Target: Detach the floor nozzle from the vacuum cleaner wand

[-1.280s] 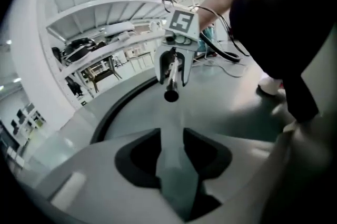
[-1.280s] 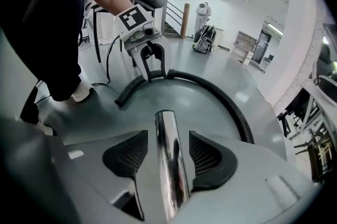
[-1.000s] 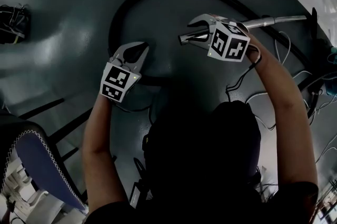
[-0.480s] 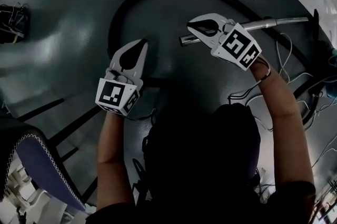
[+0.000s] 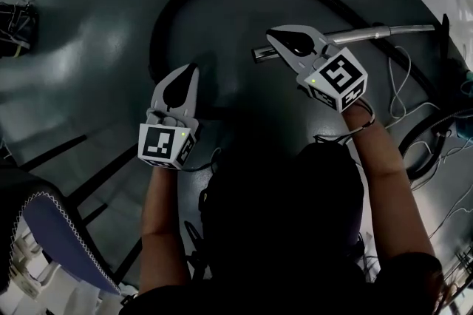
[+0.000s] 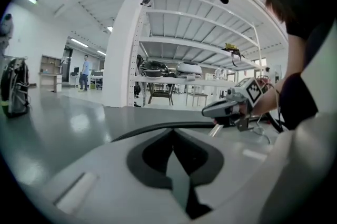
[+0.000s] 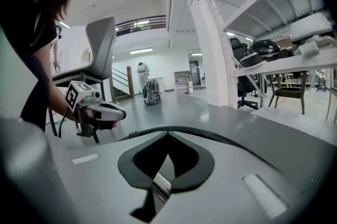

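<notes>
grey fingers [image 5: 179, 88] pressed together, empty, on left gripper [image 5: 194, 68] and right gripper [image 5: 271, 33], near wand [image 5: 369, 32].

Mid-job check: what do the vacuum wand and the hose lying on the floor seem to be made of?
Wand: most likely bare metal with a silvery, polished finish. It catches bright highlights along its length against the dull floor.
Hose: probably flexible plastic or rubber, matte black. Fine ribbing shows along it in the right gripper view, and it lies in a loose curve.
</notes>
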The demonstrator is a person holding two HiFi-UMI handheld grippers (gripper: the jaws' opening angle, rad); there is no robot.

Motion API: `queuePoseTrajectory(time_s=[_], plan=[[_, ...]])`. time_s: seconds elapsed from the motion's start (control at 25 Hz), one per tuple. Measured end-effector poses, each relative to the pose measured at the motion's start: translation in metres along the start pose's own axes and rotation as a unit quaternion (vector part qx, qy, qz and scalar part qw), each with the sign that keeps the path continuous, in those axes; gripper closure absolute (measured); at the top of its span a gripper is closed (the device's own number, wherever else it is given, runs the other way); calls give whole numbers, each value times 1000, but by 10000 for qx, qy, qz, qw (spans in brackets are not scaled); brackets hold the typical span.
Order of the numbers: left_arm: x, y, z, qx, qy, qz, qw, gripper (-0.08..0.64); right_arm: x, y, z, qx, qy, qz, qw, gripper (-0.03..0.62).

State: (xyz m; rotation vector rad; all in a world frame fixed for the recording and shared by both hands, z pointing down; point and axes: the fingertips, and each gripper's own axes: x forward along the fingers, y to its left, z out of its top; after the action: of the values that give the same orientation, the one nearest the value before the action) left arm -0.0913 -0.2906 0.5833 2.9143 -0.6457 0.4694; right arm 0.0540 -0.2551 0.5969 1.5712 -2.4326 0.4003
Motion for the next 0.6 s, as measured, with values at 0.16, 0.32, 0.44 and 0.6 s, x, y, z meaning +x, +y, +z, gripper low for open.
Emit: queuePoseTrajectory(time_s=[0.16,0.32,0.44,0.6], plan=[[-5,7,6,62,-92,222,9997,549,-4,-1,6,273,-285,-155,9991,594],[-7,17,10,-92,-209,409,9989,549,-10,1,9,377,-429,-182,9982,595],[-5,22,9,-60,-183,434,9989,549,-12,0,7,410,-426,-217,9980,595],[-4,26,3,-78,-116,390,9991,549,-14,-1,5,370,-380,-275,9982,595]])
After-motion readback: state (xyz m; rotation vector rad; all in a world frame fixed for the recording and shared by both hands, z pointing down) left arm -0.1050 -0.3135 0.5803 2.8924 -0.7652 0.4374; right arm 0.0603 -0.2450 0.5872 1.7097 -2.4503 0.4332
